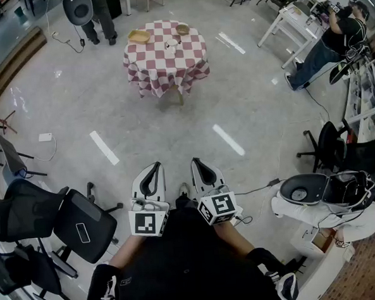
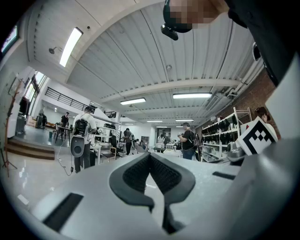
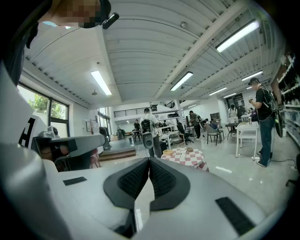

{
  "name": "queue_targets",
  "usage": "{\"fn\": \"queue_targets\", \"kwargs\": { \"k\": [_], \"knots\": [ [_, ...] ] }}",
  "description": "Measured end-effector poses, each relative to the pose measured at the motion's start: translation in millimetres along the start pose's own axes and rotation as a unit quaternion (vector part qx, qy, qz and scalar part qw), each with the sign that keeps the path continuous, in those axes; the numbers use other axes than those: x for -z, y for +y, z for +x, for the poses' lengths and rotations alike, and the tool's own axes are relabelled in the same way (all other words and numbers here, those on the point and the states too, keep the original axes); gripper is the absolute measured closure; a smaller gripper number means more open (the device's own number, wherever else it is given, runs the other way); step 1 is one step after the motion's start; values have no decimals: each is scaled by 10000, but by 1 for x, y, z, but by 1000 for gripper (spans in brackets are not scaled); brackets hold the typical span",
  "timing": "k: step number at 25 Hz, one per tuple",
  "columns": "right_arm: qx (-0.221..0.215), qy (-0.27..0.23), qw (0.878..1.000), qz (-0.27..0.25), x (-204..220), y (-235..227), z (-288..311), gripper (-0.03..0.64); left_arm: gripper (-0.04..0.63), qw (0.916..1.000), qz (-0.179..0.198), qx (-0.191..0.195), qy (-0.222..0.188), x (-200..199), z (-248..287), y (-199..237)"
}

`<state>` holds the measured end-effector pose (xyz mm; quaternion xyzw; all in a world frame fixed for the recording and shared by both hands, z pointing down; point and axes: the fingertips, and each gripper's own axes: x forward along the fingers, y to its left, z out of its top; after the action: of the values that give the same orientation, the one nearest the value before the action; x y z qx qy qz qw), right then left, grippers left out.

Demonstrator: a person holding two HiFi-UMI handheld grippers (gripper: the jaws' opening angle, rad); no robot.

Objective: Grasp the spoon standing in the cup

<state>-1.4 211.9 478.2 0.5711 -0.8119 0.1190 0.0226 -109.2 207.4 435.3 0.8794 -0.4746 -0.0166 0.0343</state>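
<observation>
A small round table with a red-and-white checked cloth [image 1: 166, 59] stands far ahead across the floor. On it are a white cup [image 1: 171, 44], a wooden bowl [image 1: 139, 35] and a second bowl [image 1: 182, 29]; the spoon is too small to make out. The right gripper view shows the same table [image 3: 187, 158] in the distance. My left gripper [image 1: 153, 168] and right gripper [image 1: 196, 163] are held side by side close to my body, both shut and empty, pointing toward the table. In each gripper view the dark pads meet at the tips [image 2: 150, 154] [image 3: 149, 160].
Black office chairs [image 1: 84, 228] stand at my left, another chair [image 1: 330, 147] and a white machine [image 1: 317, 195] at my right. A person [image 1: 100, 18] stands behind the table and another [image 1: 333, 42] by white desks at the far right. Grey floor lies between me and the table.
</observation>
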Motion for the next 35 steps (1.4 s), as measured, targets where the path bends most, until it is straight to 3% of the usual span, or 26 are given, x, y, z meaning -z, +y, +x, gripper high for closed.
{"fn": "queue_targets", "kwargs": {
  "k": [4,15,30,35],
  "knots": [
    [16,221,9997,-135,3,-4,-2,591,587,10000,-27,-48,-56,-1,0,-1],
    [-85,2,9996,256,1,-18,4,591,586,9999,-64,-123,14,8,12,-7],
    [-477,15,9987,154,0,-78,28,591,587,9989,227,-395,70,9,66,-42],
    [-484,81,9985,224,-1,-99,56,590,586,9978,276,-528,279,19,86,-29]
  ]
}}
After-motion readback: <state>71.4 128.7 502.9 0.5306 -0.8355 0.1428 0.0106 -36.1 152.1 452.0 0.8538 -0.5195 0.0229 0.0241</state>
